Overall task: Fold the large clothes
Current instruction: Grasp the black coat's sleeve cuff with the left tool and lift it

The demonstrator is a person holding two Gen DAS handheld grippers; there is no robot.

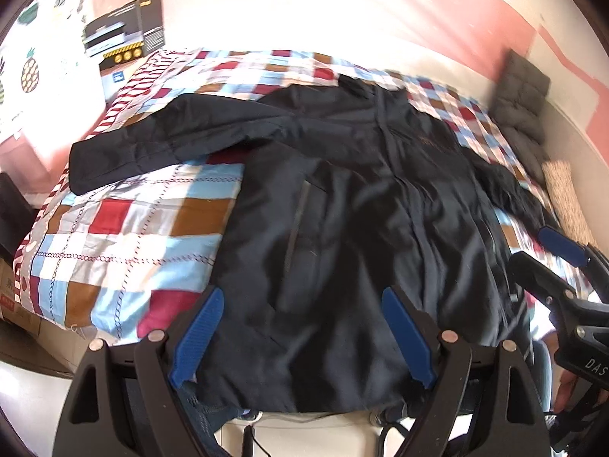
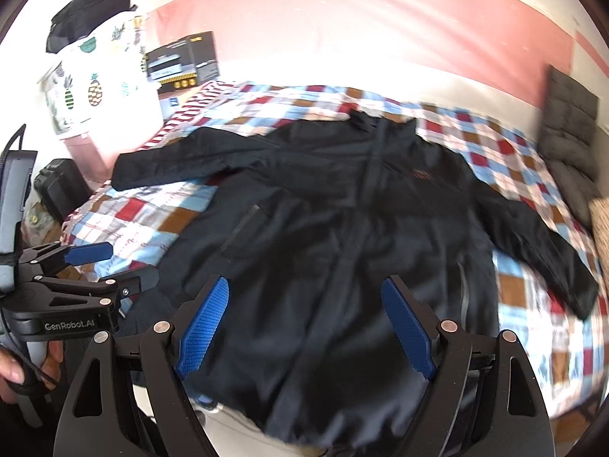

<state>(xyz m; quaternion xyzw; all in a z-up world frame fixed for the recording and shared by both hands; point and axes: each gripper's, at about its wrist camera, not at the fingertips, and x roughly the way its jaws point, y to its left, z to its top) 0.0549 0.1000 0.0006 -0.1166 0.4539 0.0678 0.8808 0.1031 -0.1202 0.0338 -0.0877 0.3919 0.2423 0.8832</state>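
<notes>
A large black jacket (image 1: 342, 198) (image 2: 342, 221) lies flat, front up, on a bed with a checked quilt (image 1: 125, 228) (image 2: 533, 160). Both sleeves are spread out, one to the left (image 1: 152, 141) (image 2: 182, 160) and one to the right (image 2: 540, 251). My left gripper (image 1: 302, 299) hovers open over the jacket's lower hem, nothing between its blue pads. My right gripper (image 2: 304, 291) is open too, above the hem near the centre zip. Each gripper shows in the other's view, the right gripper (image 1: 548, 251) at the right edge and the left gripper (image 2: 118, 262) at the left.
A pink and white wall rises behind the bed. At the far left stand a black printed box (image 1: 125, 34) (image 2: 182, 61) and a pineapple-patterned cover (image 1: 34, 64) (image 2: 95, 83). A grey cushion (image 1: 521, 103) (image 2: 571, 137) leans at the bed's right side. A hand (image 2: 15, 369) holds the left gripper.
</notes>
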